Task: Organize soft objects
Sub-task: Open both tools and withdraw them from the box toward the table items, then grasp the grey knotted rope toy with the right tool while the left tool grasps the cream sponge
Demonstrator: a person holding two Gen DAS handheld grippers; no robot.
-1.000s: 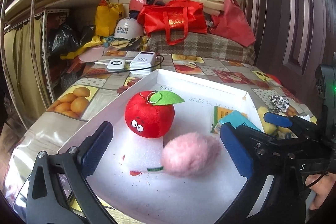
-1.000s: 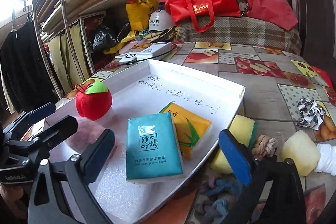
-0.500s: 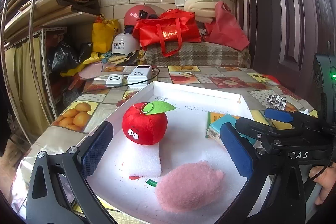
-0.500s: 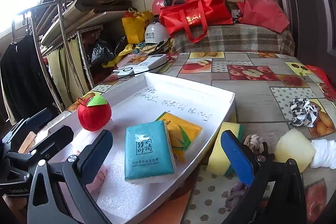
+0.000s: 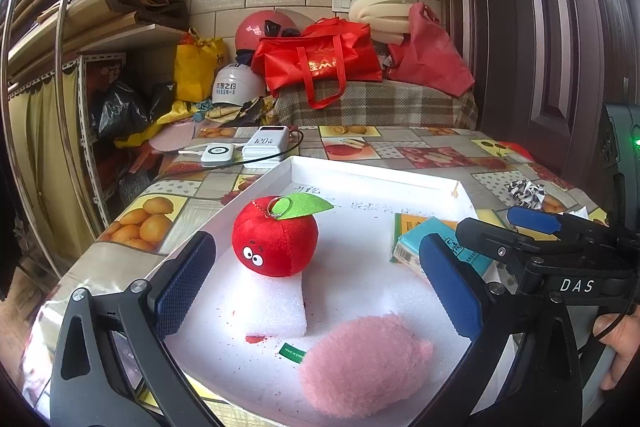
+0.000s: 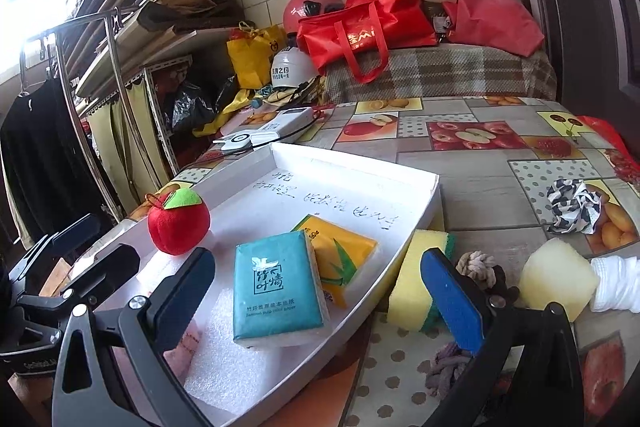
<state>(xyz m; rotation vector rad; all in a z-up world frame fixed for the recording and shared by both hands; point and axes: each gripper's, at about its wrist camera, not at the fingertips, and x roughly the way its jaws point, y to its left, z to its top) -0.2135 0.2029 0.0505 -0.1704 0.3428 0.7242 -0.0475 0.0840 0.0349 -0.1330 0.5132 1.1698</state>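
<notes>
Right now your left gripper (image 5: 316, 287) gapes wide and empty over the white tray (image 5: 372, 175). Between its pads you see the red plush apple (image 5: 275, 242) perched on a foam block (image 5: 276, 307), with the pink fluffy toy (image 5: 362, 365) lying just beside, nearer you. Your right gripper (image 6: 318, 293) is spread apart too, holding nothing, above the teal tissue pack (image 6: 276, 285); a yellow sponge (image 6: 414, 283) sits outside, touching the tray wall.
</notes>
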